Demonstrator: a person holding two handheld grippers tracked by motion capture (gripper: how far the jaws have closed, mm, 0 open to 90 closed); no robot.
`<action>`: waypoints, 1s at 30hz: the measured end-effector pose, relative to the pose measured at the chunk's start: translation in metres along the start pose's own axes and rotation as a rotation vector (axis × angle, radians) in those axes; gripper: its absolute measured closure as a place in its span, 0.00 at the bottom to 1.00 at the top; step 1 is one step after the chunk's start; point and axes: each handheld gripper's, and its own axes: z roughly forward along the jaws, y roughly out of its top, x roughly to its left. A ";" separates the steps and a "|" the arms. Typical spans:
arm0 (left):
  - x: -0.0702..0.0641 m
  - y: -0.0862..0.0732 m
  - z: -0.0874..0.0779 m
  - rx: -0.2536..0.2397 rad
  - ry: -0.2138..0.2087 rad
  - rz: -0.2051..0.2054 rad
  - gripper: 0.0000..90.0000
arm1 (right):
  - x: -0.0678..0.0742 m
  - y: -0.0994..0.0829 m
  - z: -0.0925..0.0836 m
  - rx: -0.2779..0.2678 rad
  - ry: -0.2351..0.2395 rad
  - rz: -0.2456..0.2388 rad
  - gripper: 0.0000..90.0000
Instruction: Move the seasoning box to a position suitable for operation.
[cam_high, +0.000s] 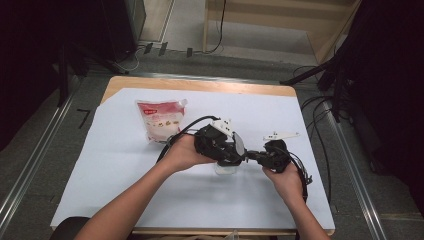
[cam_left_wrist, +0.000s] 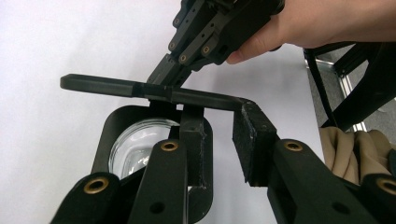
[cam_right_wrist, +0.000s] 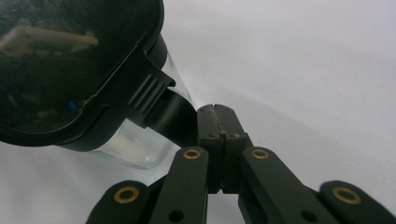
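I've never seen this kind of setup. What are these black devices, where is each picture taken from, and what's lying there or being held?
No robot here: a person holds a two-jaw gripper in each hand. The high view looks down on a table covered by a white sheet. The other two views come from cameras riding on the grippers. A white pouch with a red top lies on the sheet. The right gripper is shut on a black tab of the dark lid of a glass container. The left gripper is at the same lid, jaws partly apart; whether they grip is unclear.
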 end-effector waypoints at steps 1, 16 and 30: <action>0.000 0.000 0.000 0.000 0.000 0.000 0.83 | 0.000 0.000 0.000 0.000 0.000 0.000 1.00; 0.000 0.025 0.015 0.026 -0.027 -0.007 0.84 | 0.002 -0.002 0.000 -0.006 0.004 0.019 1.00; 0.004 0.022 0.012 0.016 -0.053 -0.045 0.76 | 0.003 -0.003 -0.003 -0.018 -0.009 0.015 0.95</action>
